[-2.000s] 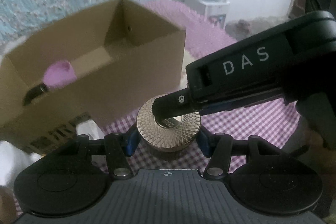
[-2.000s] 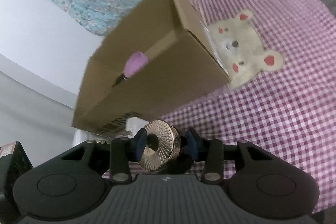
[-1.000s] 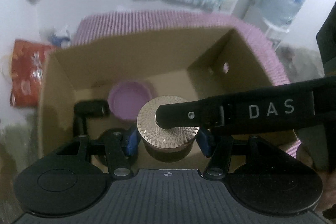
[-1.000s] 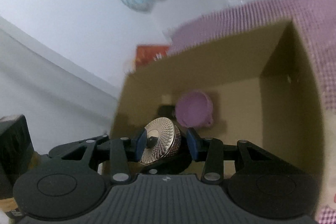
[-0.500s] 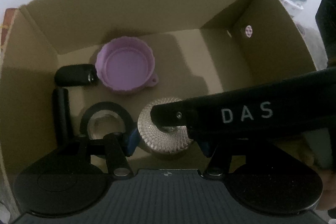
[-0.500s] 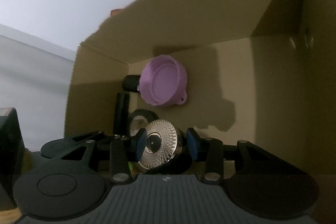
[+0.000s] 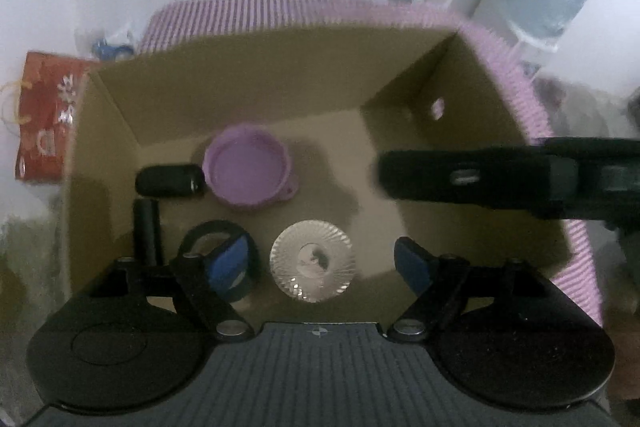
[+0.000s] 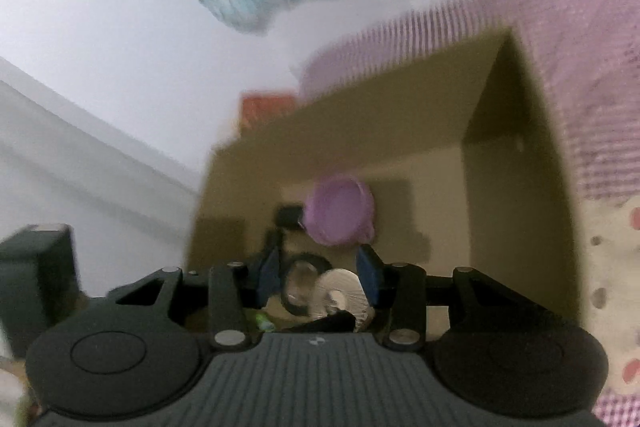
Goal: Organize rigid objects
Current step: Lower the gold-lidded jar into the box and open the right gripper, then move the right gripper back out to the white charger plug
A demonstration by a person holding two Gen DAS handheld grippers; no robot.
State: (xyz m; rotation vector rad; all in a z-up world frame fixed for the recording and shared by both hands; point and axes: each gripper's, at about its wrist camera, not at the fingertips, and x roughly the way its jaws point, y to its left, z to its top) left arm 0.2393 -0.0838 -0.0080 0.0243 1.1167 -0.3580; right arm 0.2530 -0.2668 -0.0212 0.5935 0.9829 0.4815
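The left claw (image 7: 322, 263) hangs over the open box (image 7: 248, 79) with its jaws opening and nothing pinched; the metal disc (image 7: 313, 261) lies flat on the box floor between and below its pads, clear of both. The right claw (image 8: 318, 279) is half spread and, as far as the blur allows, grips nothing; its finger crosses the left view ahead and to the right of the left claw.

Risks, as I judge them: the left pad on the tape-ring (image 7: 218, 255) side sits right over that ring, so a careless lift or sideways pull could snag it and drag it into the disc. The two claws are close together inside the box, so pulling both out at once could knock them together or tip the box wall. The purple lid (image 7: 249, 169) and black cylinder (image 7: 170, 181) lie farther ahead, out of harm.

Half a second ago the disc was clamped between the left pads with the right finger resting on its centre; now it is released and the right finger has drawn back.
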